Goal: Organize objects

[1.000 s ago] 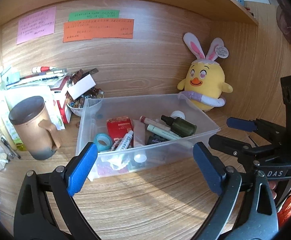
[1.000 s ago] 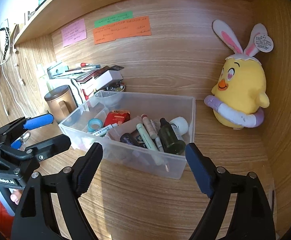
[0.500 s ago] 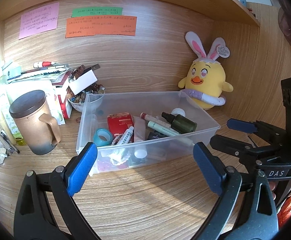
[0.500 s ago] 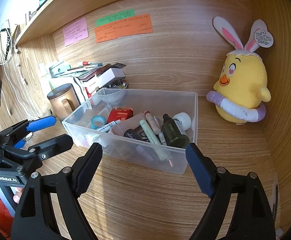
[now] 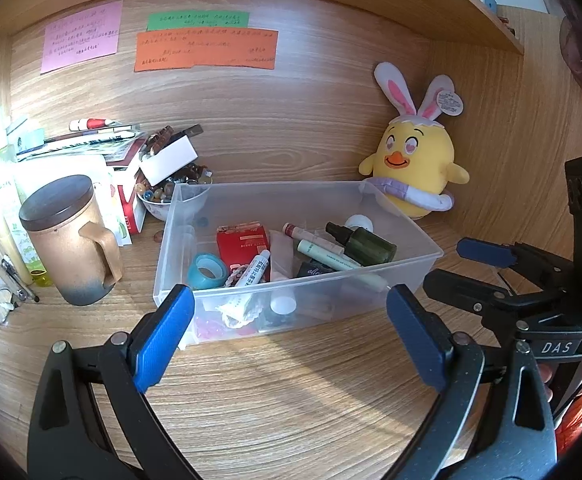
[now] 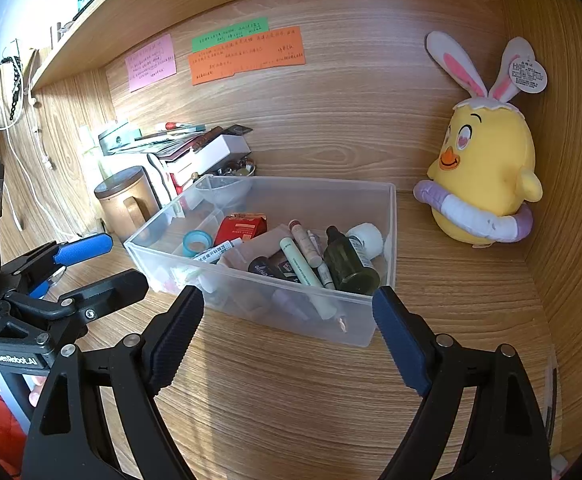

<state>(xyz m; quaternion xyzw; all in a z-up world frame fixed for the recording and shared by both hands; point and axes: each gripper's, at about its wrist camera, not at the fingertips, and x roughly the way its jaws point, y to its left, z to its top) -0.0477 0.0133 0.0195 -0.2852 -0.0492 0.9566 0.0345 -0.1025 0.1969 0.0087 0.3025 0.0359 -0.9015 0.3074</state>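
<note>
Left wrist view: the clear plastic bin sits mid-frame on the wooden worktop, holding a red box, a teal tape roll, a dark green bottle and several tubes, all loose and overlapping. The left claw is spread wide and empty at the lower centre, short of the bin's near wall. In the right wrist view the right claw is likewise spread and holds nothing.

This fits either a pause before sorting or a bin just filled; I cannot tell which. Any reach into it would call for clearing the near wall.
</note>
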